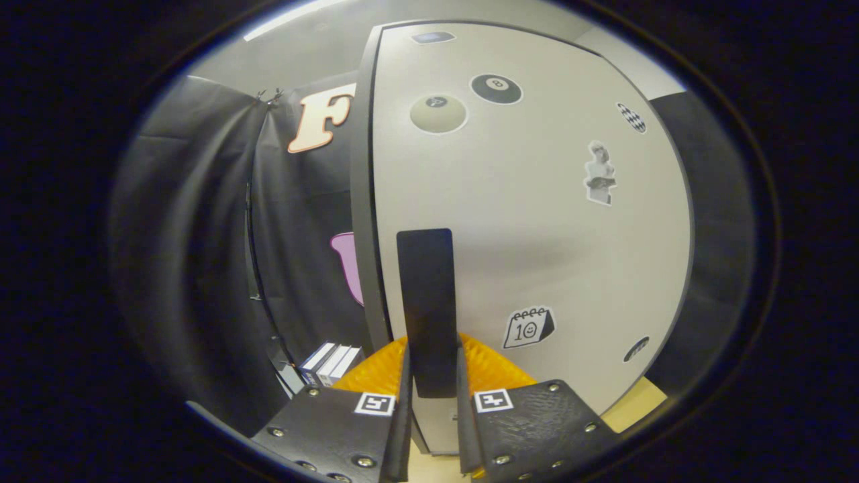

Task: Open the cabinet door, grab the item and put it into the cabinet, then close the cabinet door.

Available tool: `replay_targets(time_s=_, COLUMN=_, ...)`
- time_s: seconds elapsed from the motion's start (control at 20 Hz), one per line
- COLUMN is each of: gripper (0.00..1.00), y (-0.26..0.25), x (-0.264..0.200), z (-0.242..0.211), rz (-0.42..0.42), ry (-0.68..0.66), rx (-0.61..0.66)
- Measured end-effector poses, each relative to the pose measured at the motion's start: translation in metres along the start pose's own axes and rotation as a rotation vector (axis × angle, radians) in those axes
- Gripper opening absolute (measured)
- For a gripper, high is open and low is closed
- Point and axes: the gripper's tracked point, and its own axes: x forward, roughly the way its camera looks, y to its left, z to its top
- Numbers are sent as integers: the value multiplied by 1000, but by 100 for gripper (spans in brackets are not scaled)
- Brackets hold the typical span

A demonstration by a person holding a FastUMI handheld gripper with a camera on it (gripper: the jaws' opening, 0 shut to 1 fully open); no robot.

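The cabinet door (537, 221) stands close in front, a smooth pale panel with a dark edge down its left side, dotted with flat stickers: two billiard balls (496, 88) near the top, a small statue figure (599, 173), a calendar page (529, 327) lower down. A tall, flat black handle (425, 308) runs upright on the door, and the hand-held gripper (433, 402) has its two fingers drawn in against either side of the handle's lower end, pinching it. Left of the door, black cloth hangs in soft folds as the booth wall. Low down beside the left finger sit a few box-shaped items (330, 363), pale with dark sides, lined up together. A light wooden tabletop (634, 402) shows under the door's right corner.
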Motion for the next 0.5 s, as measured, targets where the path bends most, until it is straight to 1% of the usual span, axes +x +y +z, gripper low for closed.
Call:
replay_targets(time_s=0.05, gripper=18, y=0, x=1, z=1, rz=-3, ry=-5, rx=11)
replay_targets(time_s=0.15, gripper=18, y=-1, x=-2, z=0, rz=6, ry=-2, rx=28)
replay_targets(time_s=0.25, gripper=18, y=-2, x=-8, z=0, rz=-2, ry=-13, rx=22)
replay_targets(time_s=0.5, gripper=18, y=-5, x=-40, z=-1, rz=-6, ry=-22, rx=34)
